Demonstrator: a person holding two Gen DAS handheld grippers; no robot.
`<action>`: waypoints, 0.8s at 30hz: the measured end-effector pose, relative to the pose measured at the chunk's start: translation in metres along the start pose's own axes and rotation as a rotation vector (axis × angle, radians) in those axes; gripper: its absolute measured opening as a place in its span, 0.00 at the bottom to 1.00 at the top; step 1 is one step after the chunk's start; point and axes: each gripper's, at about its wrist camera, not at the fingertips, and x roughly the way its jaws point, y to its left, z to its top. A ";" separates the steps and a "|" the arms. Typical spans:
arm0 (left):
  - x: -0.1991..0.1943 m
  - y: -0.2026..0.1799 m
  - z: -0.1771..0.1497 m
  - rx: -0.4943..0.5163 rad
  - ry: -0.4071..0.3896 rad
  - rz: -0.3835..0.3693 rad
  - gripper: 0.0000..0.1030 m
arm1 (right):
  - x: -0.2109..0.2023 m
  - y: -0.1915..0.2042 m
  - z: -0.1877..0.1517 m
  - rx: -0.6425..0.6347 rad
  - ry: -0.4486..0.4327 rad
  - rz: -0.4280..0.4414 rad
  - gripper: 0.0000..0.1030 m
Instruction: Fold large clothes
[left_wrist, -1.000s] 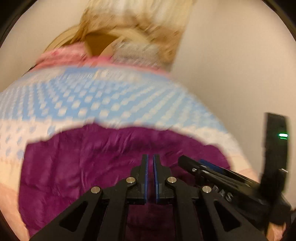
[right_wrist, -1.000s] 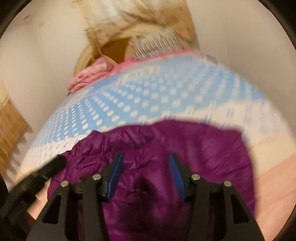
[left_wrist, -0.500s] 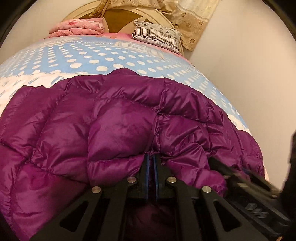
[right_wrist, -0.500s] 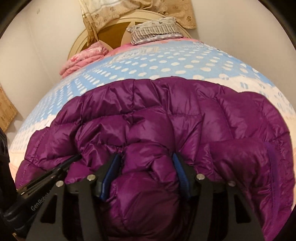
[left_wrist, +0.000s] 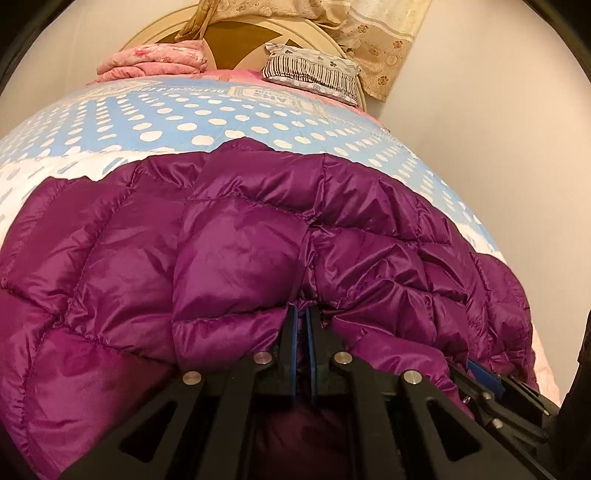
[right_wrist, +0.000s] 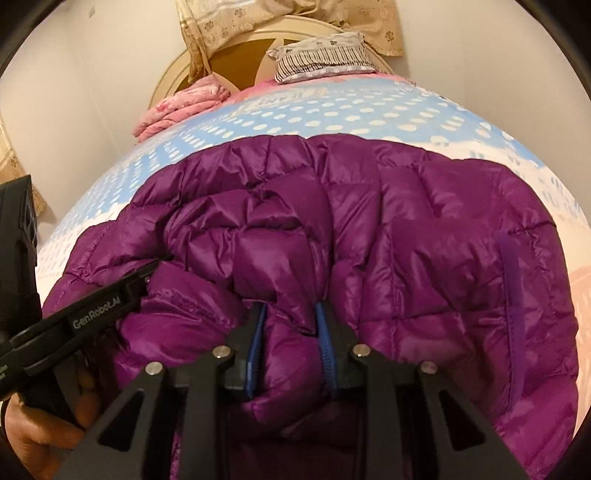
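Observation:
A purple quilted down jacket (left_wrist: 236, 240) lies spread on the bed; it also fills the right wrist view (right_wrist: 406, 229). My left gripper (left_wrist: 302, 314) is shut on a thin fold of the jacket at its near edge. My right gripper (right_wrist: 290, 314) is clamped on a thick puffy fold of the jacket, with the jaws held apart by the padding. The left gripper shows at the lower left of the right wrist view (right_wrist: 147, 273), touching the jacket. The right gripper shows at the lower right of the left wrist view (left_wrist: 491, 384).
The bed has a blue sheet with white dots (left_wrist: 184, 122). A folded pink blanket (left_wrist: 155, 61) and a striped pillow (left_wrist: 314, 70) lie by the round headboard (left_wrist: 240, 33). A cream wall (left_wrist: 498, 129) runs along the bed's right side. Patterned curtains (right_wrist: 236, 18) hang behind.
Both grippers have carried the jacket fold forward and down onto the bed. The jacket now lies spread and fills the view, and the motion has slowed.

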 end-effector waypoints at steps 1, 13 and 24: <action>0.000 -0.002 0.000 0.008 0.000 0.009 0.04 | 0.000 -0.003 0.000 0.014 -0.003 0.014 0.29; -0.145 0.032 0.004 0.029 -0.023 -0.113 0.04 | -0.090 0.015 -0.003 0.045 -0.101 0.035 0.43; -0.370 0.122 -0.084 0.029 -0.088 -0.133 0.04 | -0.427 -0.011 -0.102 0.064 -0.547 -0.018 0.79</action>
